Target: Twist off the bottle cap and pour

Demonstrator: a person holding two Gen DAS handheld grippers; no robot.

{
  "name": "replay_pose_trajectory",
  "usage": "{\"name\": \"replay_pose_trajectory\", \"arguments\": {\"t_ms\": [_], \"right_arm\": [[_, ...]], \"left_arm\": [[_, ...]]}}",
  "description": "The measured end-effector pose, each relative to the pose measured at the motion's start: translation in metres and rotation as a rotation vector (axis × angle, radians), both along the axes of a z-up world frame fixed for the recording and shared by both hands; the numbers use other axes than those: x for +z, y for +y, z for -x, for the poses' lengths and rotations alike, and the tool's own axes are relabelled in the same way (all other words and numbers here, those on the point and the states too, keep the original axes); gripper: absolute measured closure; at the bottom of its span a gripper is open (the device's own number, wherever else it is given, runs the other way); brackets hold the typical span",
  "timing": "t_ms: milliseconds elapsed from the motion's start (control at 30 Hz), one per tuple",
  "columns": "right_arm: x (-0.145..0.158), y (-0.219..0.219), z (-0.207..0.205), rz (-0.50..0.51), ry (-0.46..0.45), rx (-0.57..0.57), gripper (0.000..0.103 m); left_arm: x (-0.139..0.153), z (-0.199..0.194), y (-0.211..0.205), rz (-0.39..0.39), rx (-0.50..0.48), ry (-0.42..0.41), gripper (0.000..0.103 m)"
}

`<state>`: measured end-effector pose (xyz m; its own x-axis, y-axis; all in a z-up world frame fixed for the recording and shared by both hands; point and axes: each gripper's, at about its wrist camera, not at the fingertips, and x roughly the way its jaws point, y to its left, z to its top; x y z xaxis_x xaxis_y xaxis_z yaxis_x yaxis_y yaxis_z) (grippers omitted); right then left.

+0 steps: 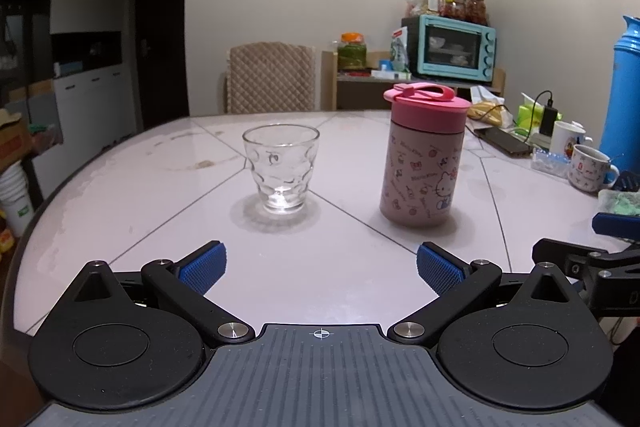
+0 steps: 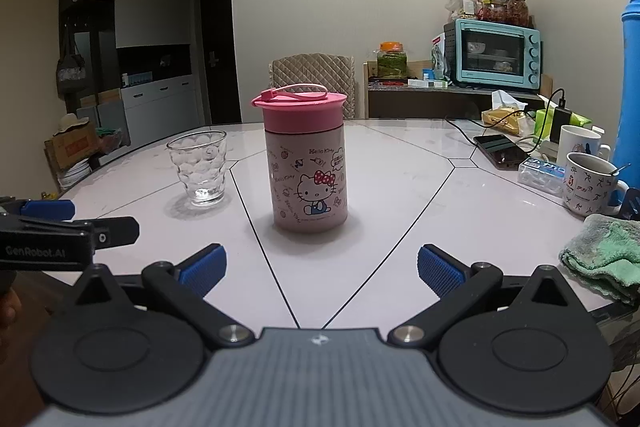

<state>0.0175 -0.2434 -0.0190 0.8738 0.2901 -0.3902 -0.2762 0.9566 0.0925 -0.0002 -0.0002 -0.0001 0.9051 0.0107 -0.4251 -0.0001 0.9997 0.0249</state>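
While both tools (image 1: 321, 269) (image 2: 321, 269) gape empty, the capped bottle (image 2: 306, 175) reads "Hello Kitty", smaller print illegible.

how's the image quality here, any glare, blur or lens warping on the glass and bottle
Left wrist view: sharp, dim indoor light; the glass shows a bright glint at its base and a soft ring shadow on the table, whose edge bows from fisheye warping. Right wrist view: the bottle is crisp and centred, its print readable; corners vignette dark, and the blue flask at the right edge curves.
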Motion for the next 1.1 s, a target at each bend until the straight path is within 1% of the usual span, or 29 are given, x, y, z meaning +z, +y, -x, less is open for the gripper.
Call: {"name": "replay_pose_trajectory", "arguments": {"t_ms": [133, 200, 267, 333, 433, 1100], "right_arm": [[0.0002, 0.0010, -0.0004, 0.000, -0.002, -0.003, 0.000], [0.0002, 0.0015, -0.0007, 0.000, -0.003, -0.004, 0.000], [0.0003, 0.0020, -0.0009, 0.000, -0.004, -0.005, 0.000], [0.0003, 0.0027, -0.0011, 0.000, -0.006, -0.007, 0.000], [-0.0006, 0.0042, -0.0014, 0.000, -0.006, -0.010, 0.000], [-0.0033, -0.0034, -0.0015, -0.006, -0.007, -0.025, 0.000]], "left_arm": [[-0.0003, 0.0003, -0.0029, -0.005, 0.000, 0.000, 0.000], [-0.0011, 0.0041, -0.0013, 0.013, -0.001, -0.011, 0.000], [0.0006, 0.0025, 0.0000, 0.027, -0.002, 0.001, 0.000], [0.0015, 0.0048, -0.0039, 0.019, -0.005, -0.003, 0.000], [0.0018, 0.0020, 0.0036, 0.043, -0.001, 0.003, 0.000], [0.0000, 0.0025, -0.0040, 0.035, -0.014, 0.006, 0.000]]}}
